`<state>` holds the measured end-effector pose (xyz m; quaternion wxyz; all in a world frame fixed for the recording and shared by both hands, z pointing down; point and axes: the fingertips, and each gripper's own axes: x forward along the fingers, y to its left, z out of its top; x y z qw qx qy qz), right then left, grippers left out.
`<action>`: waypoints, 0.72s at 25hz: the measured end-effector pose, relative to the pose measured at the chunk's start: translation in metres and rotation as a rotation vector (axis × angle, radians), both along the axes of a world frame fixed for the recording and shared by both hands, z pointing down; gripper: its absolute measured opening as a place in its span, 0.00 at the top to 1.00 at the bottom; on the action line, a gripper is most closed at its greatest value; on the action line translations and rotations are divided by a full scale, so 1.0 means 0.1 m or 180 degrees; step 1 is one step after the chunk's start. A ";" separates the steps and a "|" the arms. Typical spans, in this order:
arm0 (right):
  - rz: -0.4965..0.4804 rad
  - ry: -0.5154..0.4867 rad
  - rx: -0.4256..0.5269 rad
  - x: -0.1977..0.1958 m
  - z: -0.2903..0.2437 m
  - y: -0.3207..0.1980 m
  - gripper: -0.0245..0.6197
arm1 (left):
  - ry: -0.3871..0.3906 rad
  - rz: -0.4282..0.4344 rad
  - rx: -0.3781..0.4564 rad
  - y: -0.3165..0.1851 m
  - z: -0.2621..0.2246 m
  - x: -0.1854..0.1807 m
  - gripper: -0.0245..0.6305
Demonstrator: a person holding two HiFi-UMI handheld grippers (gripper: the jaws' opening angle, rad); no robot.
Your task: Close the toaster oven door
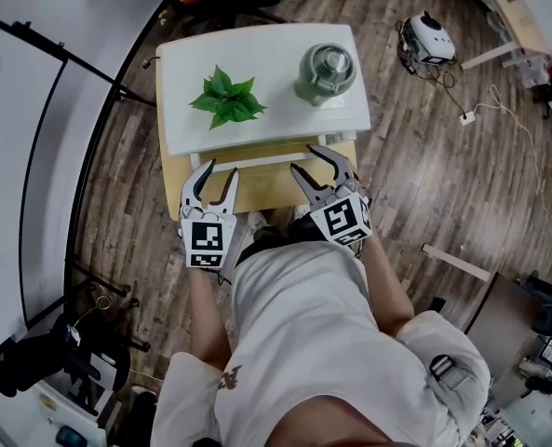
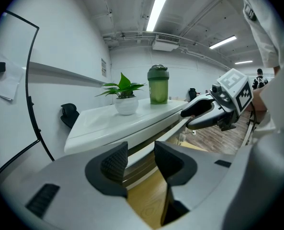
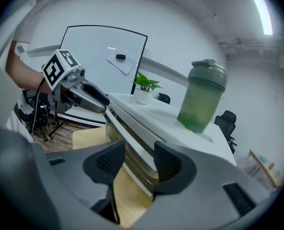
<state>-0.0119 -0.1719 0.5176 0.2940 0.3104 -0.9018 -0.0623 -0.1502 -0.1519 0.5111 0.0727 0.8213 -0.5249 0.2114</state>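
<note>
Looking down over the person's pale grey shirt (image 1: 303, 315), I see both tools side by side, just short of the oven front. The left gripper (image 1: 220, 168) has its dark ribbed pads a narrow gap apart, and nothing sits between them. The right gripper (image 1: 305, 158) is the same, slightly parted and empty. Under their tips lies the small light wooden table (image 1: 266, 192), bare in front of the oven. The boxy white toaster oven (image 1: 280, 115) stands on that table. Its door looks upright against the front, and the long white handle bar (image 1: 257, 161) runs along its top edge, right at the fingertips. I can't tell whether either tip touches the bar. On the oven roof, a leafy green plant in a white pot (image 1: 227, 98) sits to the left and a green lidded shaker bottle (image 1: 327, 71) to the right. Dark wood-plank floor (image 1: 424, 175) surrounds the table.
</note>
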 end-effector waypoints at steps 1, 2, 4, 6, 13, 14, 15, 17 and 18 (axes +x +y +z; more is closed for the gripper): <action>0.0006 -0.0011 -0.0001 0.00 0.00 0.00 0.66 | 0.0002 -0.0005 0.0002 0.00 0.00 0.00 0.70; 0.0013 -0.0022 -0.0002 0.00 0.00 -0.01 0.66 | 0.0003 -0.0009 0.0006 -0.01 0.00 0.00 0.70; 0.0033 -0.0035 -0.0005 0.00 0.00 -0.02 0.66 | 0.0011 -0.0015 0.0014 -0.01 0.00 0.00 0.70; 0.0060 -0.0040 -0.0014 0.00 0.00 -0.02 0.66 | 0.0054 -0.0029 0.0013 -0.02 0.00 -0.01 0.70; 0.0126 -0.0276 0.0008 -0.05 -0.14 0.06 0.62 | 0.0221 -0.0124 0.0061 0.04 -0.06 -0.02 0.67; 0.0144 -0.0325 0.0004 -0.04 -0.17 0.08 0.63 | 0.0246 -0.0127 0.0069 0.07 -0.07 -0.01 0.67; 0.0171 -0.0370 -0.0011 -0.04 -0.19 0.11 0.63 | 0.0264 -0.0126 0.0073 0.11 -0.08 -0.01 0.67; 0.0229 -0.0441 -0.0053 -0.01 -0.22 0.16 0.63 | 0.0276 -0.0116 0.0074 0.18 -0.10 0.00 0.67; 0.0247 -0.0455 -0.0068 -0.01 -0.22 0.19 0.63 | 0.0277 -0.0108 0.0071 0.21 -0.10 0.00 0.67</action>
